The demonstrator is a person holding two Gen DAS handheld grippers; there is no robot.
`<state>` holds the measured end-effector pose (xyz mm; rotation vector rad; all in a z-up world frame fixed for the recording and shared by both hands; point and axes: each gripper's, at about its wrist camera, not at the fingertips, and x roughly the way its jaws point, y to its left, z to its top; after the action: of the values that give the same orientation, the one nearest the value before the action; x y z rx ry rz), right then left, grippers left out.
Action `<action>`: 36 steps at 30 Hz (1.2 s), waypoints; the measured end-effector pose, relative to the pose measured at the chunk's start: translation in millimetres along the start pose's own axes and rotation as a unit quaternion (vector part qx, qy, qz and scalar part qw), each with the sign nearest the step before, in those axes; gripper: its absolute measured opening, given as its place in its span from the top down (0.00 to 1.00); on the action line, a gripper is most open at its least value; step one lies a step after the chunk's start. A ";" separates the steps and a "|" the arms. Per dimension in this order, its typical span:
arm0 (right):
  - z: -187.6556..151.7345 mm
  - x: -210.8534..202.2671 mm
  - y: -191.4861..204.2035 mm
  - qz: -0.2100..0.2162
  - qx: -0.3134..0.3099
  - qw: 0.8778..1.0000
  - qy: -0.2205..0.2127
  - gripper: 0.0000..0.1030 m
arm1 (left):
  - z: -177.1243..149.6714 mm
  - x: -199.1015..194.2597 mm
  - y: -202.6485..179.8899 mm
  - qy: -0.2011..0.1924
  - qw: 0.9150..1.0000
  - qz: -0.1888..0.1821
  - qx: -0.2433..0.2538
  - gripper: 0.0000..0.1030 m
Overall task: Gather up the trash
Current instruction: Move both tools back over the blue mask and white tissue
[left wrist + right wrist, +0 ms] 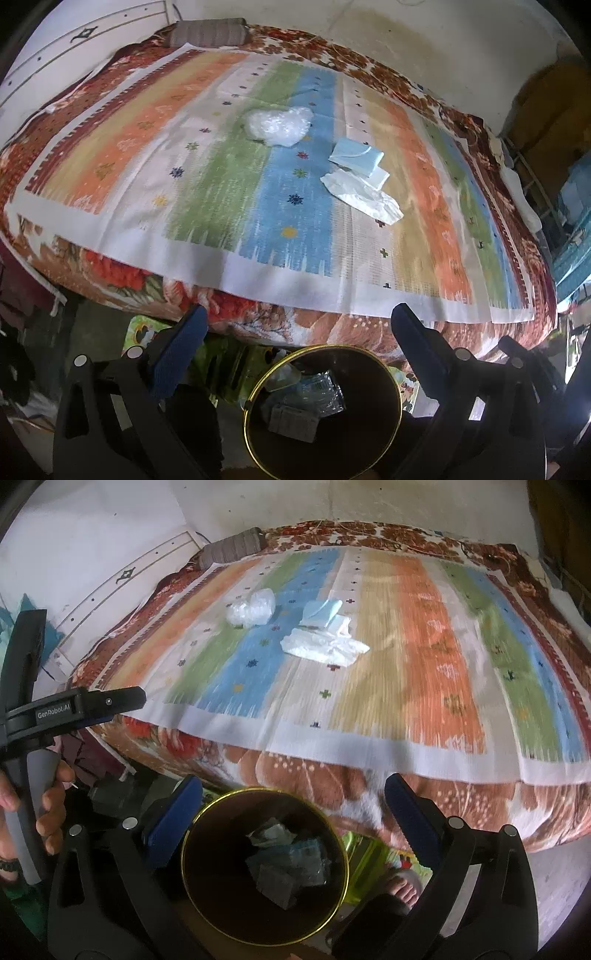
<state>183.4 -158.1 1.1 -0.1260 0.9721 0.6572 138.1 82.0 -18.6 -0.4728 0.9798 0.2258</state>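
I see the bed [110, 280] filling most of both views, its floral blanket topped by a striped mat [229, 173]; I place everything else against that mat. A grey pillow [208, 32] sits just past the mat's far left corner.

Below the mat's near edge, on the floor, stands a dark bin with a gold rim [321, 413], and both my tools hover over it. My left gripper [295, 332] points toward the bed, jaws spread wide with nothing between them, the bin's mouth showing between the fingers. My right gripper [291, 797] is posed the same way, also spread and empty. In the right wrist view, the left tool's black body reaches in from the left, and the hand [48, 805] wraps its grey handle.

Inside the bin I can make out crumpled clear plastic and a grey boxy piece; the rest is too dark to name.

Three pieces remain on the mat's middle, well apart from both claws: a crumpled clear plastic bag [277, 125] on the green and blue stripes, then a light blue packet [357, 159] to its right, touching a white wrapper [364, 197] lying nearer the mat's front edge.
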 end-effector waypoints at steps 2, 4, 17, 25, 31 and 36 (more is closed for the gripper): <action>5.5 3.0 0.8 -0.002 -0.005 1.000 0.000 0.08 | 5.6 0.9 0.5 -0.002 1.000 -0.004 -0.004 0.06; 13.1 7.1 0.8 -0.007 -0.012 1.000 -0.002 0.08 | 10.3 1.8 0.1 -0.002 1.000 -0.013 -0.010 0.06; 54.6 32.2 -8.0 -0.006 -0.023 1.000 -0.011 0.08 | 52.7 26.0 -13.7 0.004 0.999 -0.053 0.013 0.06; 73.2 50.2 -17.3 -0.004 -0.023 1.000 -0.010 0.09 | 74.2 40.1 -22.6 -0.009 0.997 -0.080 0.022 0.06; 85.6 62.8 -24.3 -0.002 -0.021 1.000 -0.011 0.09 | 87.5 52.5 -27.4 -0.016 0.994 -0.103 0.019 0.06; 95.9 78.2 -32.1 0.005 -0.013 1.000 -0.008 0.09 | 99.7 69.2 -27.4 -0.020 0.993 -0.113 0.015 0.06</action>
<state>301.5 -111.2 -12.4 -0.1400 0.9491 0.6789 260.5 104.1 -22.4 -0.5456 0.8815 0.0168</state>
